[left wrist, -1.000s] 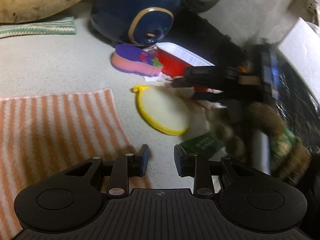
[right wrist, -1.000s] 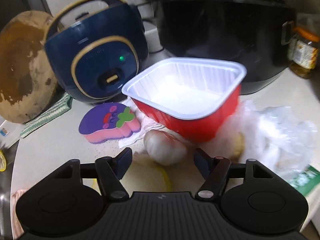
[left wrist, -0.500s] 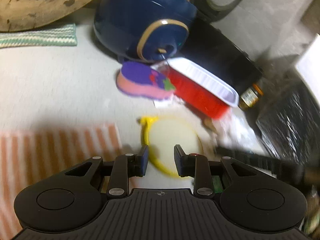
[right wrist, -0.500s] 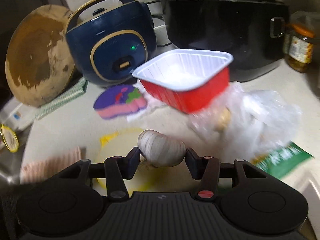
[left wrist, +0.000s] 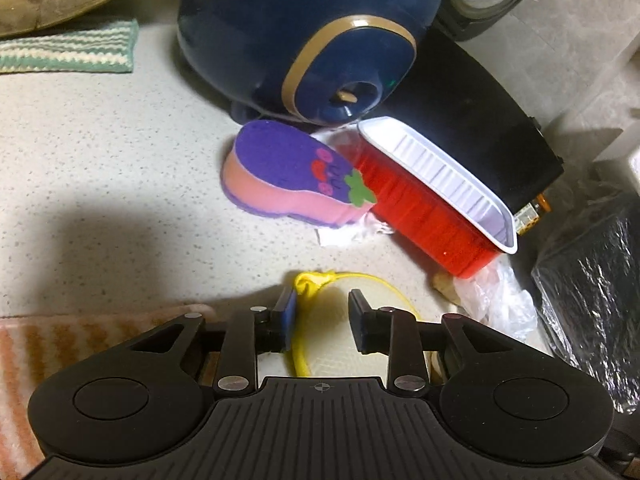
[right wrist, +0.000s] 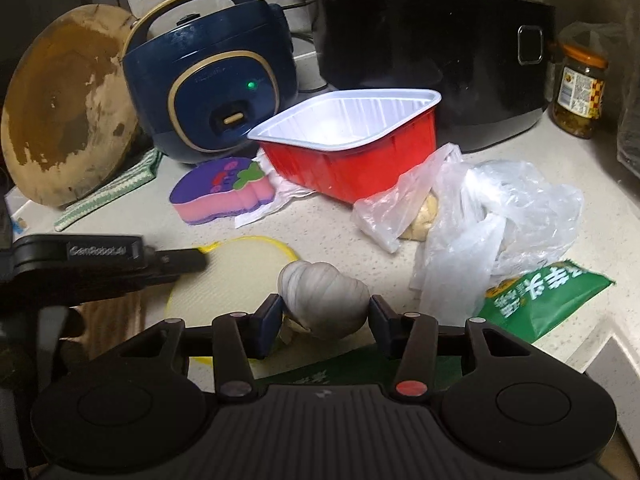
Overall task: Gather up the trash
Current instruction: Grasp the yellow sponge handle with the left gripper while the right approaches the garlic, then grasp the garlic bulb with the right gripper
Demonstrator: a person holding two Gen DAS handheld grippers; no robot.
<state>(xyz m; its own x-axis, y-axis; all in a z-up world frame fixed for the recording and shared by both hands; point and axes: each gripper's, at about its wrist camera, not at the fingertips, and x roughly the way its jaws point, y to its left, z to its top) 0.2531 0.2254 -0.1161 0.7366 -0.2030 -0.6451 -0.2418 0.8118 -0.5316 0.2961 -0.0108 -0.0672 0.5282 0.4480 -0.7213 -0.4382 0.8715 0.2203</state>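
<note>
My right gripper (right wrist: 324, 312) holds a garlic bulb (right wrist: 324, 296); its jaws are closing and both pads touch the bulb. My left gripper (left wrist: 322, 316) is open low over a yellow-rimmed mesh disc (left wrist: 348, 344), and the rim's knot (left wrist: 310, 284) lies between its fingers. One left finger (right wrist: 180, 261) reaches over that disc (right wrist: 236, 276) in the right wrist view. An empty red tray with a white lining (right wrist: 352, 160) leans behind. A crumpled clear plastic bag (right wrist: 480, 220) and a green packet (right wrist: 536, 300) lie to the right.
A purple-pink sponge (left wrist: 288, 176) sits on white paper by the blue rice cooker (right wrist: 208, 92). Behind stand a black cooker (right wrist: 432, 64), a jar (right wrist: 580, 92) and a round wooden board (right wrist: 64, 108). An orange striped cloth (left wrist: 80, 332) is at left, a black foil bag (left wrist: 592, 280) at right.
The right gripper closed on the garlic bulb and drew it back from the tray. The left gripper moved forward from the striped cloth until the yellow rim sat between its fingers.
</note>
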